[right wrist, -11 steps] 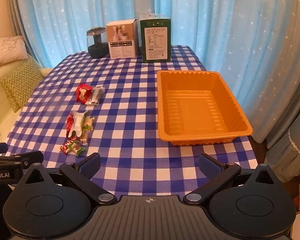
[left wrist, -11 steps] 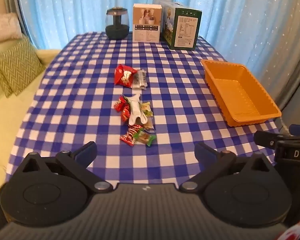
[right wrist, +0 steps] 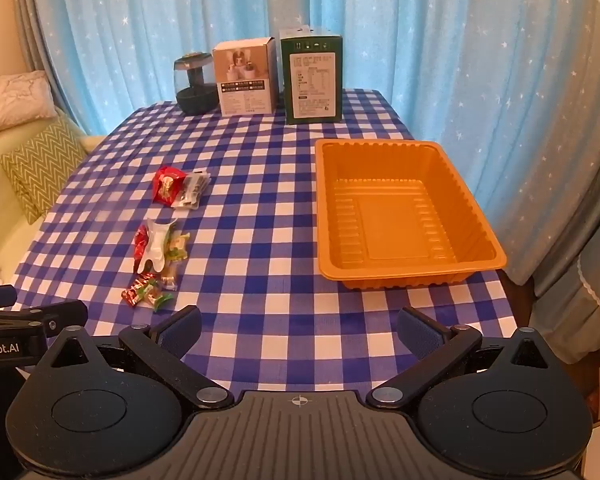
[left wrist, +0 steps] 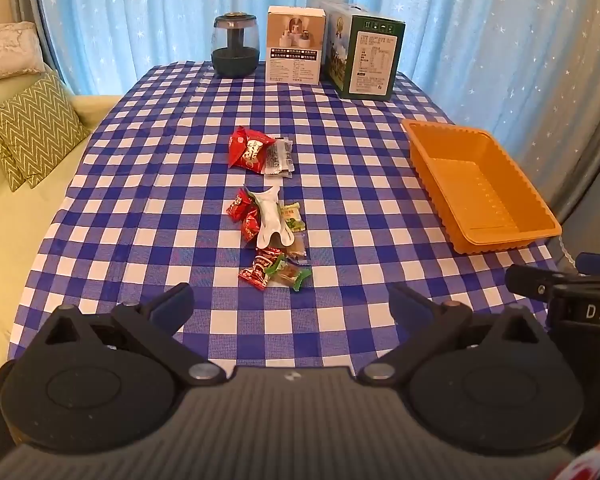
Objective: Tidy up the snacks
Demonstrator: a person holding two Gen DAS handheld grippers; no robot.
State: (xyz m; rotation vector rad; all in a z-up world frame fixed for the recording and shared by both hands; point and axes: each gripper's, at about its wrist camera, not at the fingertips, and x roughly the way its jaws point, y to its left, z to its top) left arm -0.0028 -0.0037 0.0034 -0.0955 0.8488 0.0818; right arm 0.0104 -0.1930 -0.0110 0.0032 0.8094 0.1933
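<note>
Several wrapped snacks lie in a loose line mid-table: a red packet (left wrist: 247,153) with a clear dark packet (left wrist: 279,157) beside it, a white wrapper (left wrist: 271,217) among small red and green sweets, and a nearer cluster of sweets (left wrist: 274,271). The same snacks show in the right wrist view (right wrist: 156,246). An empty orange tray (left wrist: 540,216) stands at the right, also in the right wrist view (right wrist: 328,208). My left gripper (left wrist: 290,302) is open and empty, just short of the nearest sweets. My right gripper (right wrist: 298,326) is open and empty, in front of the tray.
A dark glass jar (left wrist: 235,50), a white box (left wrist: 295,51) and a green box (left wrist: 362,58) stand at the table's far edge. A sofa with a zigzag cushion (left wrist: 32,134) lies left. Blue curtains hang behind. The table has a blue checked cloth (left wrist: 160,184).
</note>
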